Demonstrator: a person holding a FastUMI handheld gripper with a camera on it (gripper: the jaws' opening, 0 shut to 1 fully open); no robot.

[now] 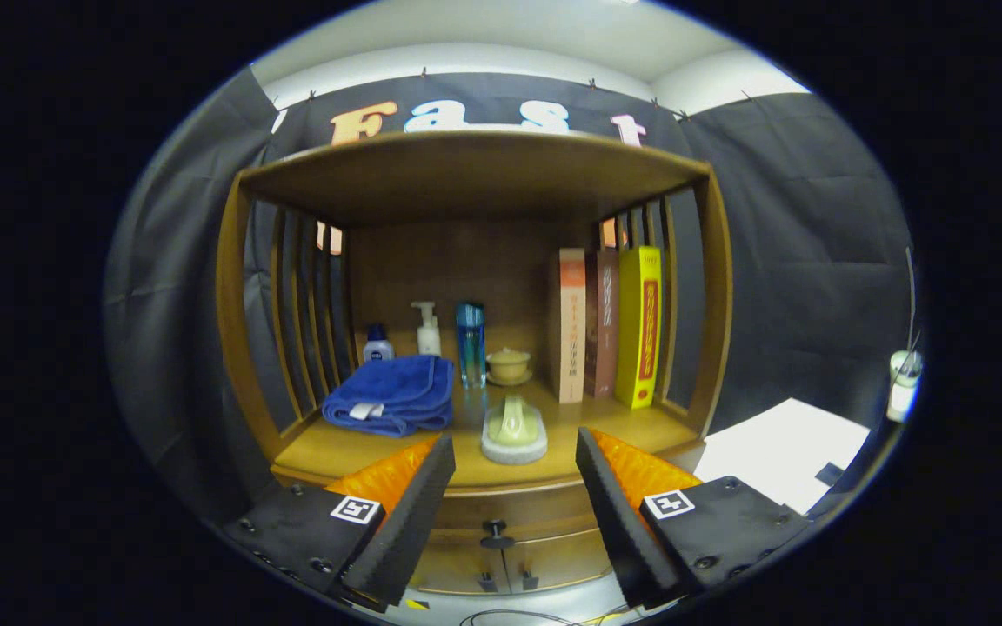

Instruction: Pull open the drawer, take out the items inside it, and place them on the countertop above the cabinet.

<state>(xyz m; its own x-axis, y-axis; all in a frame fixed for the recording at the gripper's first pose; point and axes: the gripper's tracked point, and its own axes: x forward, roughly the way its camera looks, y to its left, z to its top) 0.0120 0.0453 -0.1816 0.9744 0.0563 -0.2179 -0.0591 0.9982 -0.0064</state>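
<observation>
my gripper [514, 496] hangs in front of the cabinet [475, 287] with its fingers spread wide apart and nothing between them but air. the drawer [501, 509] is shut, just ahead of me and a little below the fingertips, its front running crosswise to my fingers. its small dark knob [497, 533] sits almost midway between the two fingers, low down, so i judge the move is forward and down to pinch it, then a straight pull back. above the drawer, beyond my fingers, the countertop [344, 452] carries a folded blue towel [392, 396] off my left finger, a pale soap dish [514, 430] dead ahead, bottles [469, 343] and a small lidded cup [509, 365] behind it, and books [610, 326] off my right finger. nothing blocks the knob; free countertop for the items is scarce in the middle.
</observation>
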